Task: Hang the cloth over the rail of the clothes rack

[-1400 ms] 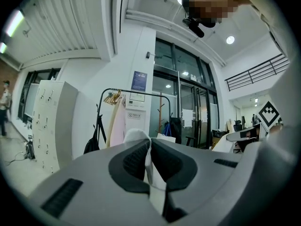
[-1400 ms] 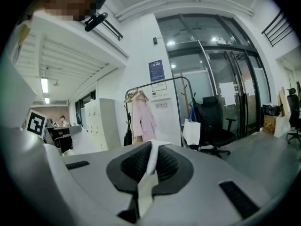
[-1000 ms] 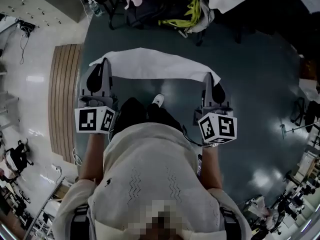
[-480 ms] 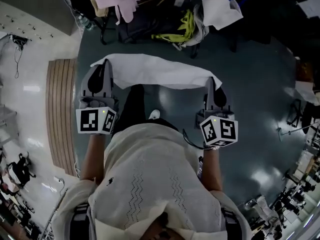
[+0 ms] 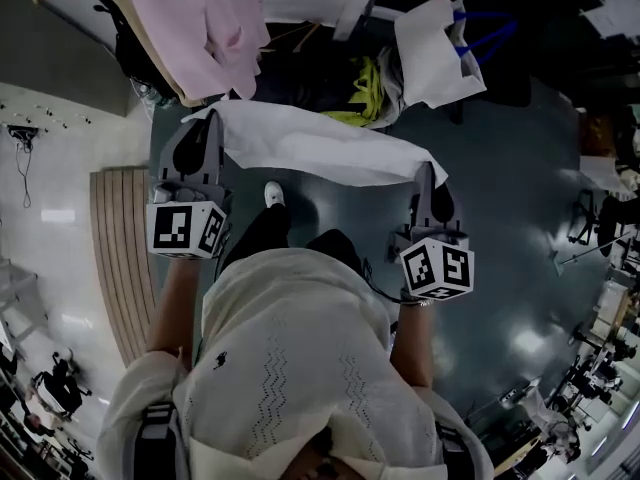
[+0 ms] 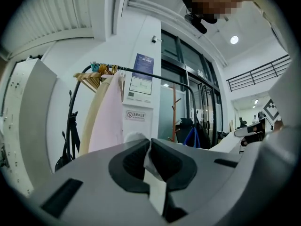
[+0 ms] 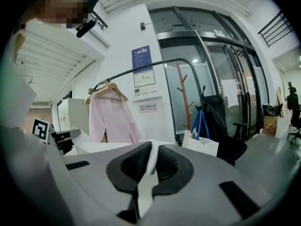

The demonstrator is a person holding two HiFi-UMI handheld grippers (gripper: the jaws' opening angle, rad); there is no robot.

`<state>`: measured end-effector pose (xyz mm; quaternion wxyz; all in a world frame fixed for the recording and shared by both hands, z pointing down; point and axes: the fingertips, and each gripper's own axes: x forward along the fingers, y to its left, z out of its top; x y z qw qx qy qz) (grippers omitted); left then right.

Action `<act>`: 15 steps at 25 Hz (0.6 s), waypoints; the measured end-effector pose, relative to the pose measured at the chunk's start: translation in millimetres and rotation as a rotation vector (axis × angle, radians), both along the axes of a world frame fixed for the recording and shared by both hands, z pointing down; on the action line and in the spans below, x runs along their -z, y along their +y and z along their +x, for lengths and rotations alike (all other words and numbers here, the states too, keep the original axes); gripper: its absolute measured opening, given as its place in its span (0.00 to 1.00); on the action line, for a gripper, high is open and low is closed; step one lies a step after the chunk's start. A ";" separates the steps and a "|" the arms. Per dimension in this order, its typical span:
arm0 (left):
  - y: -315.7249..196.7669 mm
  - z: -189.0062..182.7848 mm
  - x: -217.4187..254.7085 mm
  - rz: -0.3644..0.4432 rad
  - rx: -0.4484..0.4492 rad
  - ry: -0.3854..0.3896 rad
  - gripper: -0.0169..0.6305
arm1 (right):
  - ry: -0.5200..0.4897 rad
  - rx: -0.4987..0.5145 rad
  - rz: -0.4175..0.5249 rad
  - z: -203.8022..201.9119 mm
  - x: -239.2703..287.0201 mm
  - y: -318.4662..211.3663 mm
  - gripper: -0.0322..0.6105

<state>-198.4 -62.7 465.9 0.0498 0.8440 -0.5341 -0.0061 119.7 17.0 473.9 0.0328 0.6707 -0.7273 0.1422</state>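
Head view, and the person is closing in: against the earlier frames, the pink garment (image 5: 215,28) and the white bag (image 5: 435,43) with blue handles now sit much larger and lower at the top of the picture, almost over the cloth (image 5: 310,143), and a white shoe (image 5: 272,194) steps forward on the dark floor (image 5: 520,198). The hold on the cloth is unchanged: it spans as a white band between the left gripper (image 5: 203,130) and the right gripper (image 5: 428,175), a little slack in the middle, carried in the air ahead of the body. Left gripper view shows those jaws nearly together with a fold of white fabric pinched in the slot; right gripper view shows the same, jaws narrow and clamped on the other end. So the carry looks close to done, and the lift over the rail (image 7: 160,61) is judged to come next, since none of the cloth lies on it yet. That rail reads only in the gripper views, a dark bar arching ahead of and above the jaws, with hangers (image 6: 96,74) and the pink garment at one end. From above it cannot be picked out; garments and dark clutter cover it. How much bare rail lies between garment and bag is hard to tell, the jaw tips vanish under the cloth's edge in the head view, and each gripper view cuts off most of the cloth.
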 end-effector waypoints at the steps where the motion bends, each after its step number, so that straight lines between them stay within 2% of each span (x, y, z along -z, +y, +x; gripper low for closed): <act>1: -16.5 -1.9 4.9 0.005 -0.010 0.003 0.06 | -0.004 -0.008 0.004 -2.4 3.7 -10.9 0.08; 5: -66.1 -0.9 22.0 0.028 -0.028 0.038 0.06 | -0.020 -0.034 0.006 -2.7 11.2 -51.3 0.08; 10: -106.1 14.5 16.5 0.007 -0.036 0.105 0.06 | -0.039 -0.066 0.000 17.2 9.0 -90.7 0.08; 15: -146.5 38.9 19.6 0.033 -0.024 0.088 0.06 | -0.031 -0.031 0.026 43.8 10.2 -144.6 0.08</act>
